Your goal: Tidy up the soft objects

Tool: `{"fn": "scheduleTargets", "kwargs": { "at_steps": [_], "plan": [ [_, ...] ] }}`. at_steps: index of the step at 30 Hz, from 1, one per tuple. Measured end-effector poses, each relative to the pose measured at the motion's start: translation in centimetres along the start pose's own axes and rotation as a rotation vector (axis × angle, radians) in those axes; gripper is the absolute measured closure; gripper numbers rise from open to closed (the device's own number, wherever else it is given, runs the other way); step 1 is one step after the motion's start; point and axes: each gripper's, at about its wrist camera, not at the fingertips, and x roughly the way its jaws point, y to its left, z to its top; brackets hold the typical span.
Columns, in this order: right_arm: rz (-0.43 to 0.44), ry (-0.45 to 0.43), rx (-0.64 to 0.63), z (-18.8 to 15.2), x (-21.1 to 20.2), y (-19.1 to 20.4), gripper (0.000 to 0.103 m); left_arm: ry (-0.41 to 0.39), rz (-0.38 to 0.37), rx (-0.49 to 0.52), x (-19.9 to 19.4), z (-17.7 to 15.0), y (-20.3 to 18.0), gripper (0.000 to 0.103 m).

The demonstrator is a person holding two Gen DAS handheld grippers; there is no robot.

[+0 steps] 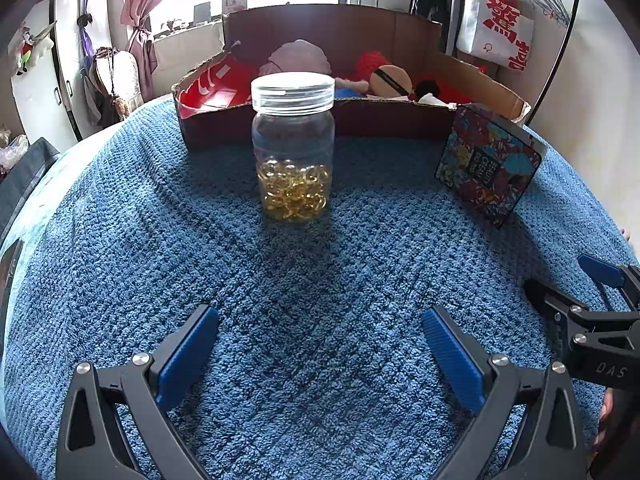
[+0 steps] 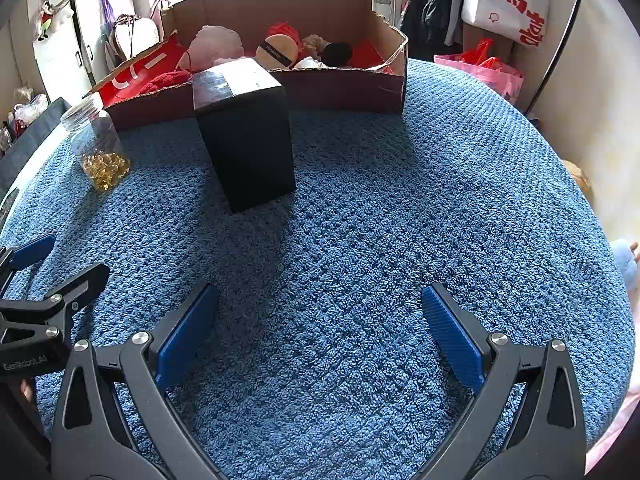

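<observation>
Here, both the left gripper (image 1: 320,344) and right gripper (image 2: 320,328) hover empty, fingers apart, over the blue towel (image 1: 320,280), seemingly because the soft items already fill the cardboard box (image 2: 340,92), leaving only the hard jar (image 1: 293,148) and dark box (image 2: 248,140) outside.

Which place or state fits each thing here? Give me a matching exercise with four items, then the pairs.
Things:
1. jar
2. patterned box
3. powder puff
4. left gripper

Descriptions:
A. inside the cardboard box
B. open, holding nothing
C. upright on the blue towel, lid on, amber capsules at the bottom
D. standing on the towel right of the jar, in front of the cardboard box

Pairs: 1-C, 2-D, 3-A, 4-B
</observation>
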Motion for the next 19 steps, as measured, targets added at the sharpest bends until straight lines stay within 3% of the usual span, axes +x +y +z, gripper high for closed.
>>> {"fn": "scheduleTargets", "kwargs": {
  "at_steps": [19],
  "plan": [
    [0.001, -0.007, 0.001, -0.10, 0.04, -0.06, 0.000, 0.001, 0.002, -0.016, 0.17, 0.33, 0.57, 0.000]
  ]
}}
